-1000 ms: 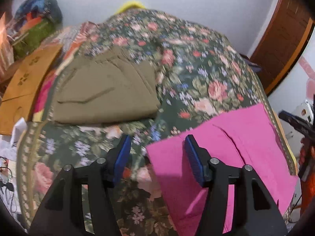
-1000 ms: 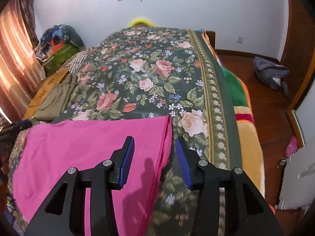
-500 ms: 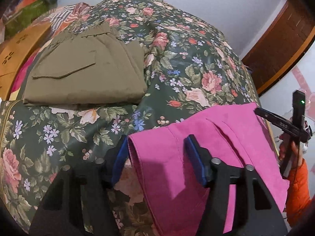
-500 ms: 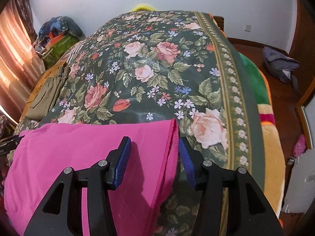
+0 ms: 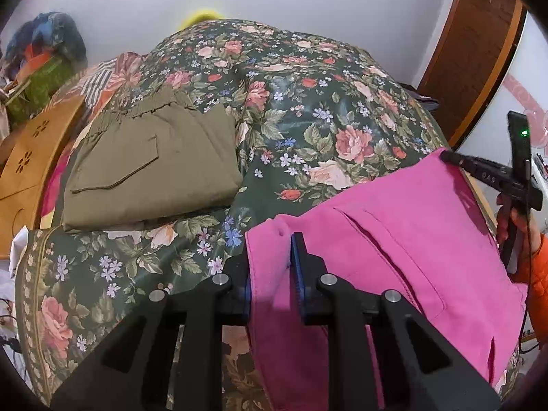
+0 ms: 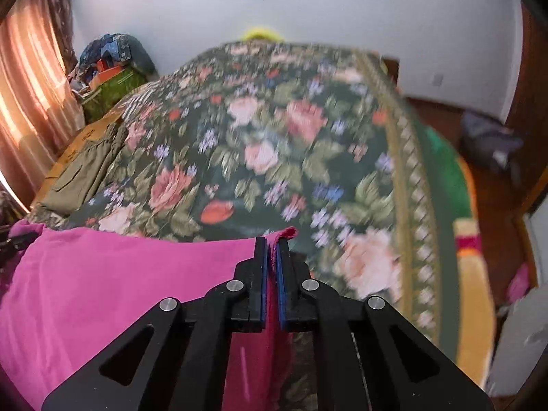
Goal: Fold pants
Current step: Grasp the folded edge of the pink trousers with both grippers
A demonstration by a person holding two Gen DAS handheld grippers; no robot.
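Note:
Pink pants [image 5: 404, 233] lie across the near end of a bed with a floral cover [image 5: 308, 109]. My left gripper [image 5: 272, 257] is shut on the pants' near left corner, with cloth bunched between the blue pads. My right gripper [image 6: 271, 257] is shut on the pants' far right corner [image 6: 286, 233], with a thin fold of cloth between the pads. The pink pants [image 6: 120, 291] spread to the left in the right wrist view. The right gripper also shows in the left wrist view [image 5: 448, 157], pinching the far corner.
Folded olive pants [image 5: 150, 167] lie on the bed's left side, also in the right wrist view [image 6: 85, 171]. A wooden board [image 5: 30, 157] and piled bags [image 5: 44, 65] stand left of the bed. A door [image 5: 472, 51] is at right, a dark bag [image 6: 489, 140] on the floor.
Both grippers were open around the pants' corners and have closed on the pink cloth. The right wrist view is now blurred by motion.

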